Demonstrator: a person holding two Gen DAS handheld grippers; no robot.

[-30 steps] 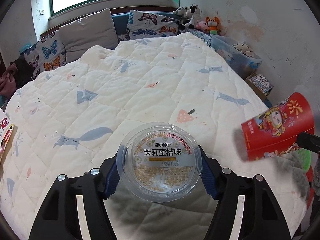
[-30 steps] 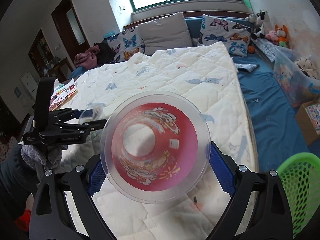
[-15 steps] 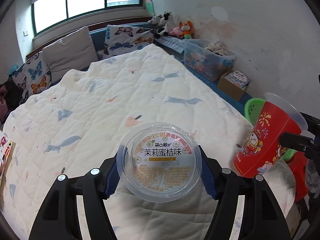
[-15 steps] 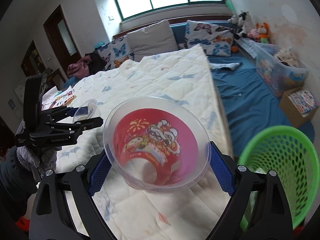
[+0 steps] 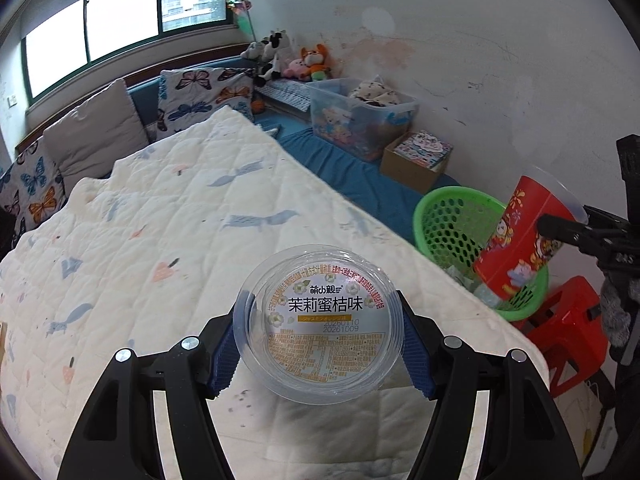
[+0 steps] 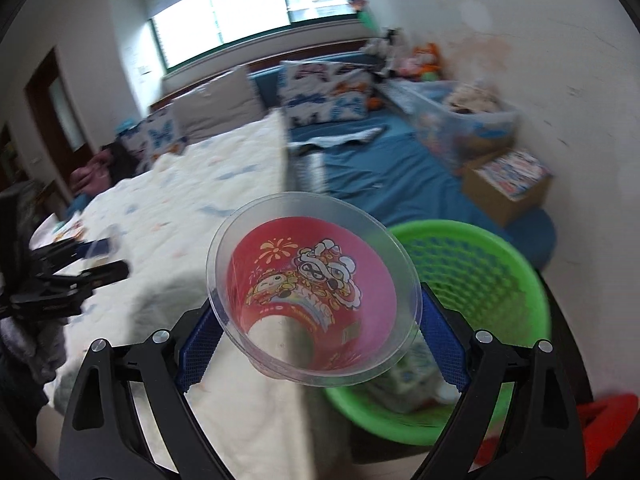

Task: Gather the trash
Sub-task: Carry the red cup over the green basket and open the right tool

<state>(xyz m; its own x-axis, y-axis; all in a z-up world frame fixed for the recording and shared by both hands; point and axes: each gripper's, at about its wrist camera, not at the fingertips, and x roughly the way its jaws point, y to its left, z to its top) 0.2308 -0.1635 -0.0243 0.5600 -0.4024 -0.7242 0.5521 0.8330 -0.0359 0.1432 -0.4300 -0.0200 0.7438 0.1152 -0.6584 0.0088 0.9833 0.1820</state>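
Note:
My left gripper (image 5: 320,344) is shut on a clear plastic jelly cup (image 5: 318,324) with a printed label lid, held above the bed's edge. My right gripper (image 6: 316,320) is shut on a red cartoon-printed plastic cup (image 6: 312,300) with a clear rim, held tilted over the green mesh trash basket (image 6: 492,280). In the left wrist view the red cup (image 5: 520,240) hangs over the basket (image 5: 452,220), which holds some trash. In the right wrist view the left gripper (image 6: 80,268) is at the far left over the bed.
A bed with a white quilt (image 5: 160,220) fills the left. A blue mat (image 6: 392,176), a clear storage bin (image 5: 360,116), a cardboard box (image 5: 416,156) and a red stool (image 5: 568,320) stand near the basket by the wall.
Both grippers have swung right toward the basket. The red cup has moved from over the bed to over the basket's rim. The jelly cup stays gripped.

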